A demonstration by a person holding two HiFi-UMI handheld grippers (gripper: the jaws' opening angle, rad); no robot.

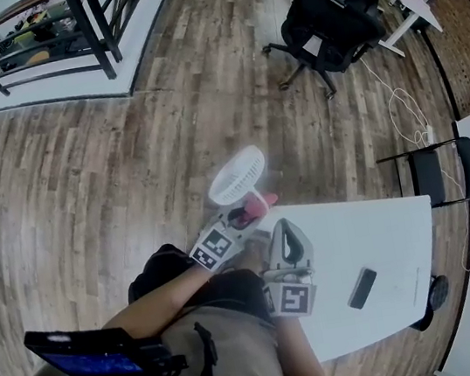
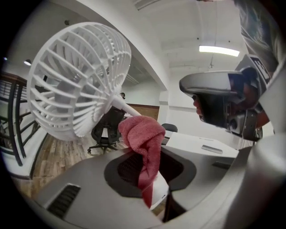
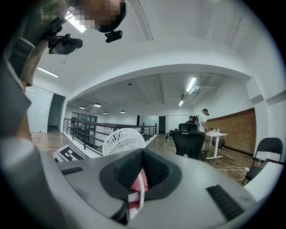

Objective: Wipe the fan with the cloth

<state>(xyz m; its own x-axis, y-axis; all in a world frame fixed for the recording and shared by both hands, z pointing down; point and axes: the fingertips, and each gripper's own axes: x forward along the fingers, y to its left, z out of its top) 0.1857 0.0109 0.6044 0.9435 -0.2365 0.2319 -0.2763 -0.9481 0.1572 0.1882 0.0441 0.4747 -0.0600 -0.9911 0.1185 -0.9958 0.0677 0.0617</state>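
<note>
Bright, even indoor light comes from ceiling strip lamps point(image 2: 217, 50), which glare white. All three views bulge like a fisheye, with black vignetted corners in both gripper views. The white fan point(image 1: 237, 174) and desk point(image 1: 375, 231) look washed out; shadows are soft and faint.

The fan point(image 1: 237, 175) is small and white, with a round cage of thin bars. It is up in the air and tipped to one side. The cloth point(image 2: 144, 147) is red and fuzzy, bunched up against the fan's thin white stem, and the left gripper point(image 2: 149, 172) pinches it.
</note>
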